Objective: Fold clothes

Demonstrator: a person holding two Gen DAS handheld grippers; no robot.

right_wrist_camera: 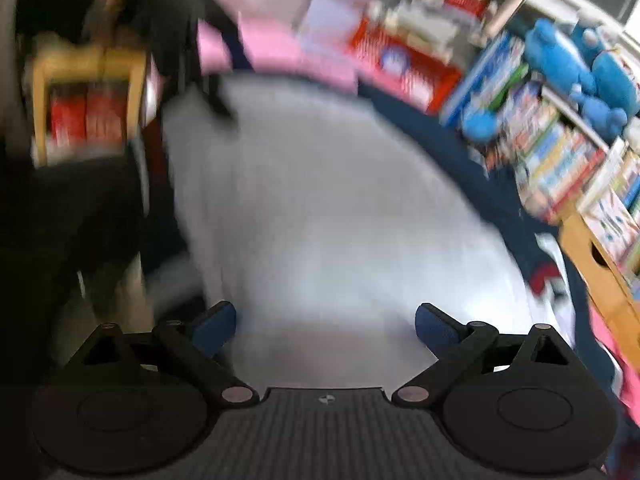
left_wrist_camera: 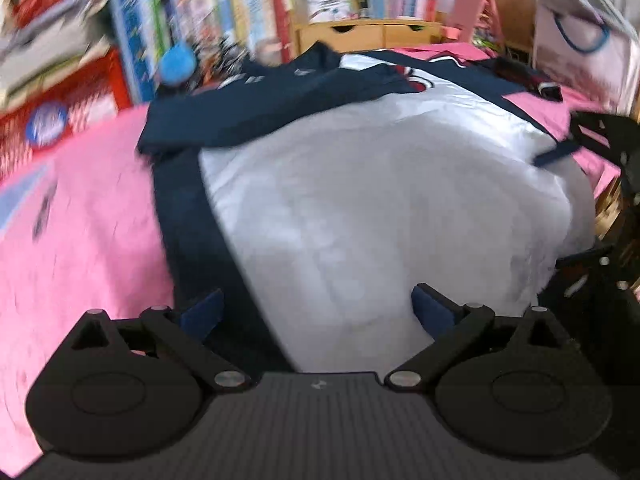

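Left claw (left_wrist_camera: 318,312): jaws spread wide, blue-padded fingertips (left_wrist_camera: 434,310) well apart, nothing between them, angled downward. Right claw (right_wrist_camera: 325,326): jaws spread wide, blue pads (right_wrist_camera: 436,328) clear of contact, nothing gripped, angled downward; also visible at the left claw's far right (left_wrist_camera: 592,136).

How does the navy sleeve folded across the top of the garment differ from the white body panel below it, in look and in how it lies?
The navy sleeve is dark and narrow; the white body panel is pale and broad. The sleeve lies folded across the top of the garment, on top of the panel's upper edge; the panel lies spread out beneath it. Both belong to one garment lying on the pink cover.
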